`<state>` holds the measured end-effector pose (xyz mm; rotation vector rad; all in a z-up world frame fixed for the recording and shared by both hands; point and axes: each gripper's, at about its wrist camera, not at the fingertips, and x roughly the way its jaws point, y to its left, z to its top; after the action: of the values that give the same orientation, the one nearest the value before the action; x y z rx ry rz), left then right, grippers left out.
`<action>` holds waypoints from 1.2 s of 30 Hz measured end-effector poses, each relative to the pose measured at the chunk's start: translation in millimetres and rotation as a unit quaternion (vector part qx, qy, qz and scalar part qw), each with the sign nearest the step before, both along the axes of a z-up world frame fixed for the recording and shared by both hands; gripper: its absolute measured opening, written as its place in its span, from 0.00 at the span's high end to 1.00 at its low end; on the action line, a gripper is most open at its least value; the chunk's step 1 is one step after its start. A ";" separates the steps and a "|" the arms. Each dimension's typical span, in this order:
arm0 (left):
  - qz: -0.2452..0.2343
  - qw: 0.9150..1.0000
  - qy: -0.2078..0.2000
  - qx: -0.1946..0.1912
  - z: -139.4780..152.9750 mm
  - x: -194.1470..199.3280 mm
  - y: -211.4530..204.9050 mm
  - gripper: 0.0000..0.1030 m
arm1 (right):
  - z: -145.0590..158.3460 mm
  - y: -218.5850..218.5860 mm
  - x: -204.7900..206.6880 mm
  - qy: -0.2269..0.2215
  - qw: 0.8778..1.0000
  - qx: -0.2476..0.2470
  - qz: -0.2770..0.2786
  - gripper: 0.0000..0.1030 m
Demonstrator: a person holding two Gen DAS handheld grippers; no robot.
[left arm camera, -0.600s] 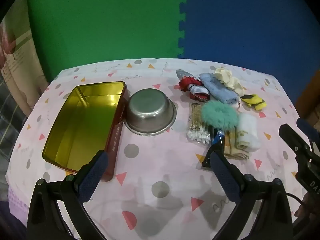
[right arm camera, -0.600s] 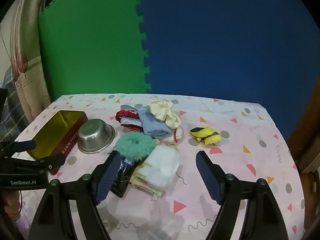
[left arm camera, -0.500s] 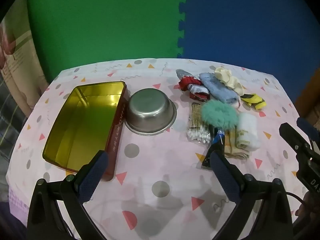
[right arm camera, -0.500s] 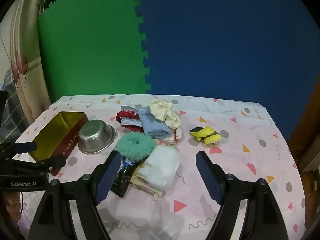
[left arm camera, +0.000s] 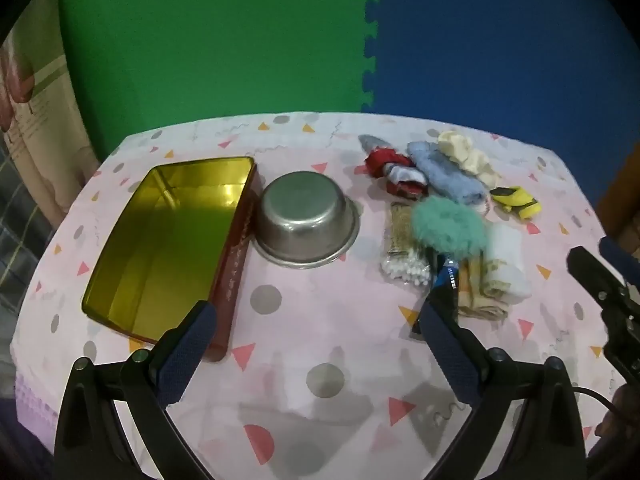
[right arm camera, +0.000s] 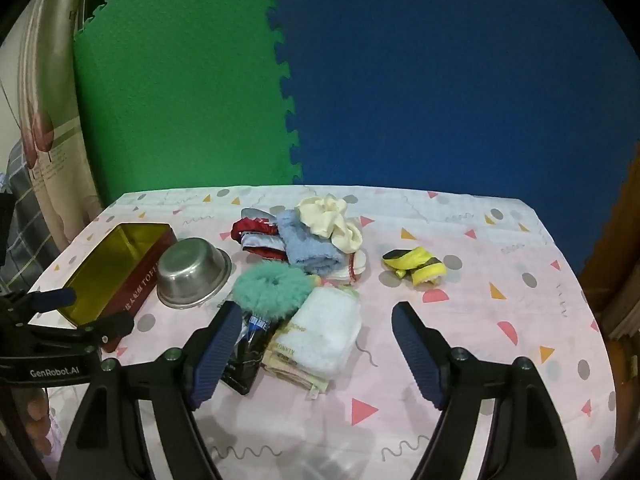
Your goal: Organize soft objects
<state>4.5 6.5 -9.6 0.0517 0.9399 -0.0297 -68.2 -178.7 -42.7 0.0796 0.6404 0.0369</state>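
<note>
A pile of soft things lies on the patterned tablecloth: a teal fluffy scrunchie (right arm camera: 272,289) (left arm camera: 448,224), a folded white towel (right arm camera: 326,330) (left arm camera: 505,266), a blue cloth (right arm camera: 310,248) (left arm camera: 450,178), a cream scrunchie (right arm camera: 330,220), red and white cloth (right arm camera: 256,236) and a yellow and black piece (right arm camera: 414,266) (left arm camera: 516,200) apart to the right. My right gripper (right arm camera: 316,346) is open and empty, hovering in front of the white towel. My left gripper (left arm camera: 318,342) is open and empty, in front of the tin and bowl.
An open gold tin with red sides (left arm camera: 168,248) (right arm camera: 114,268) stands at the left. A steel bowl (left arm camera: 306,218) (right arm camera: 192,272) is beside it. A pack of cotton swabs (left arm camera: 404,252) and a dark packet (right arm camera: 250,354) lie by the pile. Green and blue foam mats stand behind.
Both grippers have barely shifted. Nothing on the table has moved.
</note>
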 end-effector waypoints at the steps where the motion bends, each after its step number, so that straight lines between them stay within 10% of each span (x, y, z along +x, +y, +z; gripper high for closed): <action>1: 0.001 1.000 0.003 0.000 -2.4 0.3 -0.4 0.02 | 0.0 0.0 0.0 0.000 1.000 0.000 0.000 0.23; 36: -0.009 1.000 0.021 0.006 -11.3 7.8 -9.5 0.02 | -10.0 -8.8 8.1 0.017 1.000 0.019 -0.003 0.23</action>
<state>12.3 -2.9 -20.9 0.0718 0.9817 -0.0421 -60.1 -187.5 -52.8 0.1184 0.6738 0.0409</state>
